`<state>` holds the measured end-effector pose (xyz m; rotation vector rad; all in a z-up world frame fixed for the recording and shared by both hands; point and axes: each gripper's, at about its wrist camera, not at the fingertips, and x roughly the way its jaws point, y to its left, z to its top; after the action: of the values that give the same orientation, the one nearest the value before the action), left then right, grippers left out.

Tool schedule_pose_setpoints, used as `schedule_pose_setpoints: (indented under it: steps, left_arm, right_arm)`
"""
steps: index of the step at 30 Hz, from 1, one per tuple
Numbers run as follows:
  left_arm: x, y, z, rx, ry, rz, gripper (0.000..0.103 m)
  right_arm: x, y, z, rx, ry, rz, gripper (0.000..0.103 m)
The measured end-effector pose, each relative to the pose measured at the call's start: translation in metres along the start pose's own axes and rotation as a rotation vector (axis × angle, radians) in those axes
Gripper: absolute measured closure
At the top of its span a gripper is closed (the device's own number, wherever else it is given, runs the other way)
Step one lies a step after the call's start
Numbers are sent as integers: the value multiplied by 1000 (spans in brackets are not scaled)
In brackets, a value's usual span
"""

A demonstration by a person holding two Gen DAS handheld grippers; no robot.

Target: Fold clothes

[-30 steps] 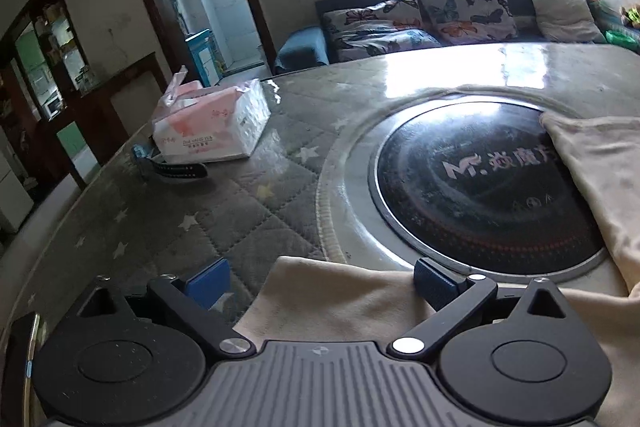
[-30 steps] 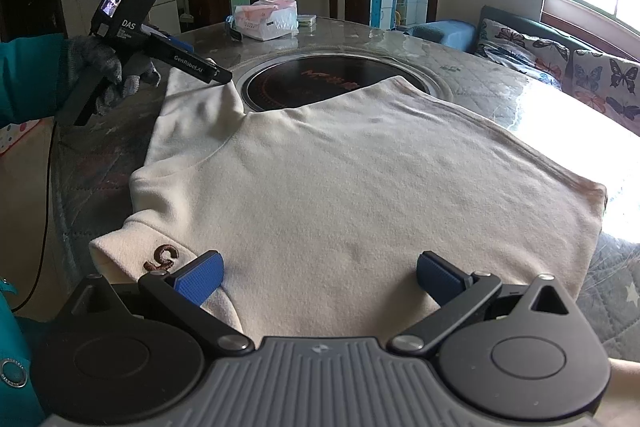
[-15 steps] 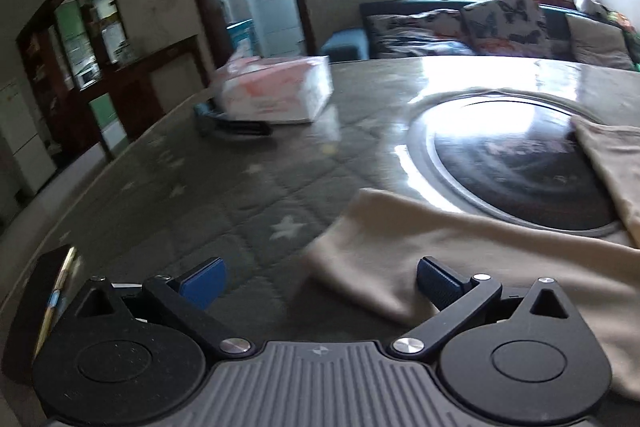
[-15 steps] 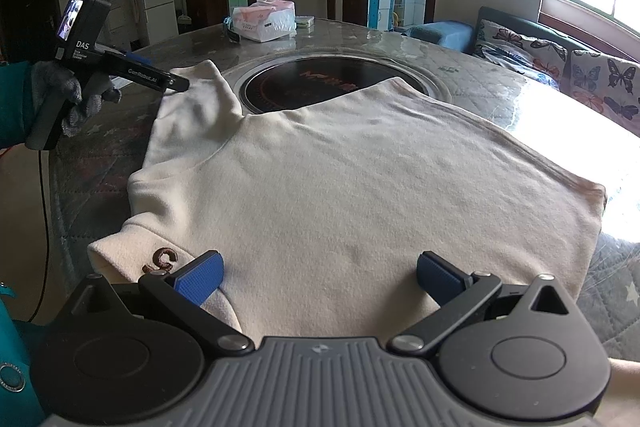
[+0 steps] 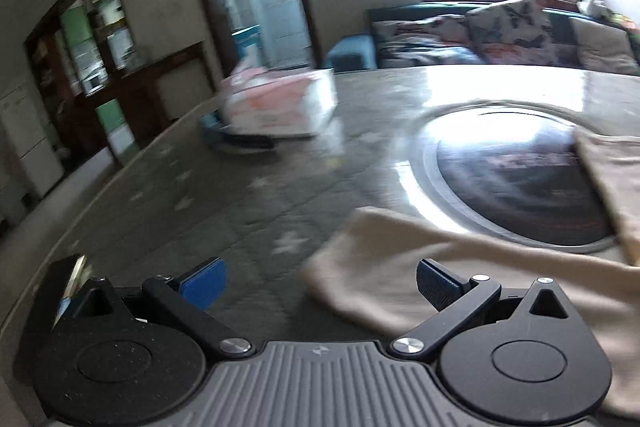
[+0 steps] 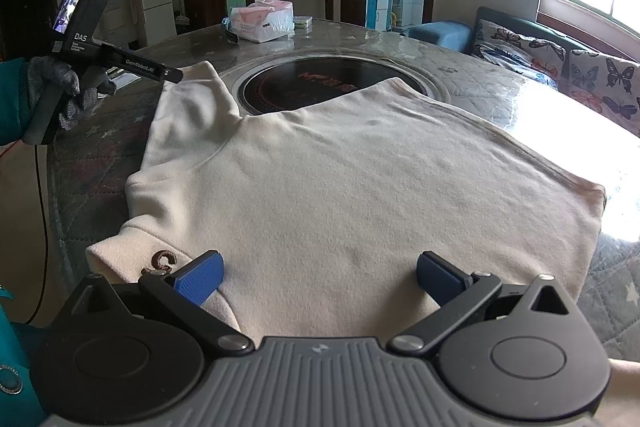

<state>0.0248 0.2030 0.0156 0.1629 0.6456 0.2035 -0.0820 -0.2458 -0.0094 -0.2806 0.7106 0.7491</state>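
A cream sweatshirt [image 6: 352, 179] lies spread flat on the round table, with a brown letter patch near its front left corner. One sleeve [image 6: 188, 107] reaches toward the far left. My right gripper [image 6: 318, 277] is open, low over the sweatshirt's near edge. My left gripper [image 5: 320, 283] is open and empty, just short of the sleeve's end [image 5: 400, 267]. In the right wrist view the left gripper [image 6: 172, 75] is in the air at the sleeve's far tip.
A black round cooktop [image 6: 316, 87] sits in the table's middle, partly under the sweatshirt. A tissue pack [image 6: 262, 21] stands at the far side of the table. A sofa with butterfly cushions [image 6: 560, 63] is at the right. The table edge is at the left.
My left gripper has let go of the sleeve end and drawn back to the left. The sleeve now lies flat on the table. The right gripper has stayed still.
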Motion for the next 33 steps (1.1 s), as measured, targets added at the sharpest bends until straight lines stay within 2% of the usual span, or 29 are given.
schedule_pose_setpoints:
  steps: [3, 8, 14, 22, 33]
  left_arm:
    - [-8, -23, 1, 55, -22, -49, 0]
    - [-3, -46, -8, 141, -31, -49, 0]
    - [-3, -50, 0, 148, -26, -49, 0]
    - [-30, -75, 14, 154, -85, -170, 0]
    - [-66, -136, 15, 220, -133, -353, 0]
  right_arm:
    - [0, 0, 0, 1, -1, -1, 0]
    - [0, 0, 0, 2, -4, -1, 0]
    - [-2, -2, 3, 18, 17, 0, 0]
    - [-9, -9, 0, 53, 44, -39, 0]
    - [-43, -20, -19, 122, 7, -98, 0]
